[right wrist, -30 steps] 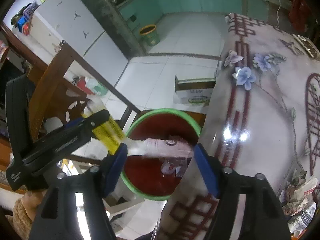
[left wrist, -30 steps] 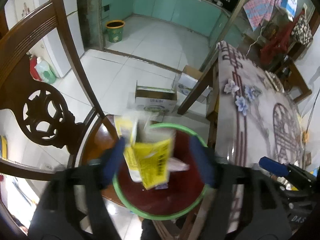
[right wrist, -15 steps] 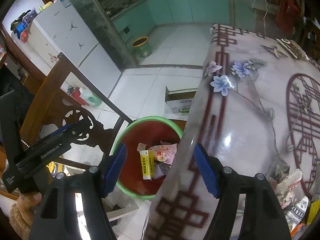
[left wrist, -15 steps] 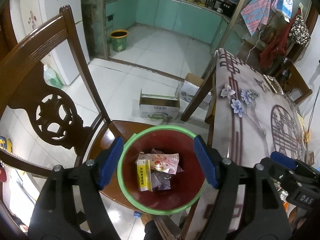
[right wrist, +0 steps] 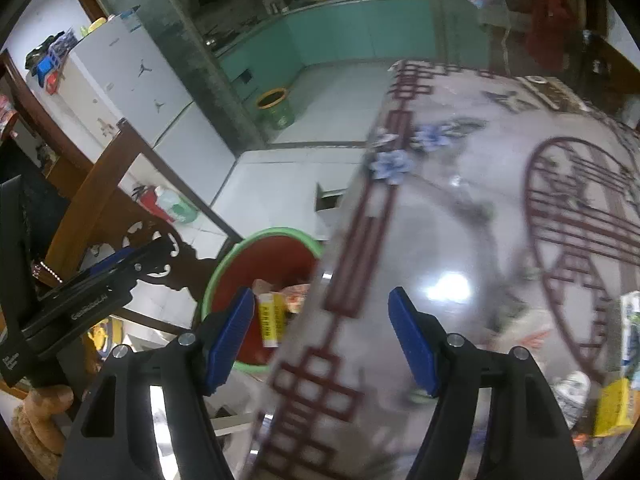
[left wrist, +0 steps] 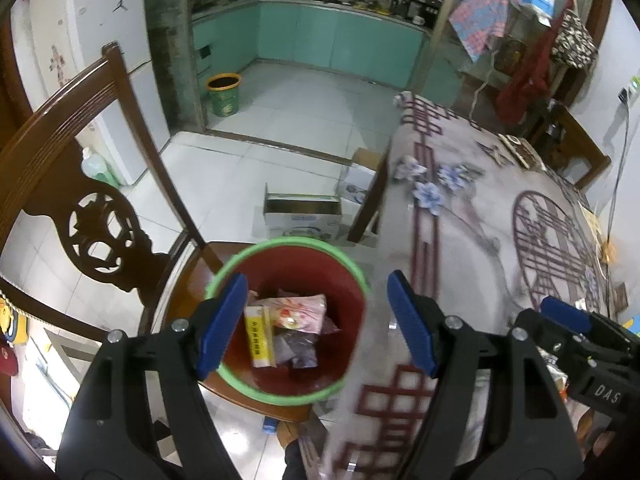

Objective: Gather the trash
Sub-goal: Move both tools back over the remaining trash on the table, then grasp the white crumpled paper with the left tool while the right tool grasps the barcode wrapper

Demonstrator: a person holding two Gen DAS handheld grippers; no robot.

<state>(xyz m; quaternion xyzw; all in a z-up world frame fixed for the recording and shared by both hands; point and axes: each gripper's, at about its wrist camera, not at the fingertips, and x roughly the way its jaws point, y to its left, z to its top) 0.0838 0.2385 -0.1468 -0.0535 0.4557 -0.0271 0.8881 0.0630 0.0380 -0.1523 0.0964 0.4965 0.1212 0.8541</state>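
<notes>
A red bin with a green rim (left wrist: pixel 224 276) (right wrist: pixel 212 284) stands on a wooden chair seat beside the table. Inside lie a yellow box (left wrist: pixel 260 336) (right wrist: pixel 270 324), a pink wrapper (left wrist: pixel 298 312) and darker scraps. My left gripper (left wrist: pixel 316 320) hangs open above the bin's right side with nothing between its blue pads. My right gripper (right wrist: pixel 322 332) is open and empty over the table edge. More trash (right wrist: pixel 612 404), including a yellow packet and crumpled wrappers, lies at the table's right end in the right wrist view.
The table (left wrist: pixel 480 216) (right wrist: pixel 460 220) has a glossy patterned cloth. A carved wooden chair back (left wrist: pixel 84 184) rises left of the bin. Cardboard boxes (left wrist: pixel 302 212) sit on the tiled floor past the bin, and a green bucket (left wrist: pixel 224 94) stands further back.
A second ago the yellow box and pink wrapper were dropping from the grippers; now they lie in the bin. Both grippers have since risen and shifted right, toward the table.
</notes>
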